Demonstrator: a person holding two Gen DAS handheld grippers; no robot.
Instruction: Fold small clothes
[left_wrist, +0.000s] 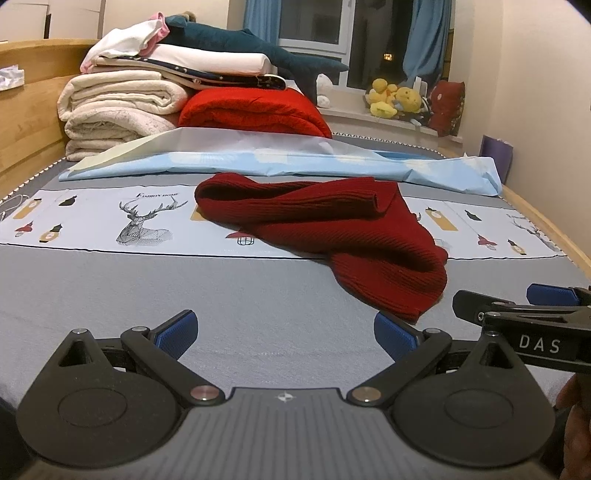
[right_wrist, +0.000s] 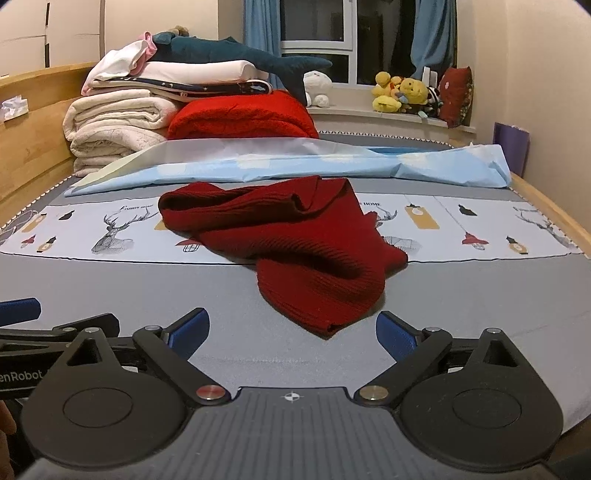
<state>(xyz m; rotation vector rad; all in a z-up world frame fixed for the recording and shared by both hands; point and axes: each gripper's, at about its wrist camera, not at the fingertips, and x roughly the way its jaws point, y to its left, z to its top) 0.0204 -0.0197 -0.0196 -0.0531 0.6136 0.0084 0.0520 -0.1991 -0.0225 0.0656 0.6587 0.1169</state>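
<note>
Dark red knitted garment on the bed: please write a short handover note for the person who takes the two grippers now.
Left gripper: open, empty, low over the grey bed sheet, short of the garment.
Right gripper: open, empty, beside the left one, with the garment's near corner just ahead of its fingertips.
Dark red knitted garment: crumpled in a heap, partly on the printed deer strip, partly on the grey sheet. Neither gripper touches it.
Done: no fold visible.
Left: probably spread it flat first, then fold it.
</note>
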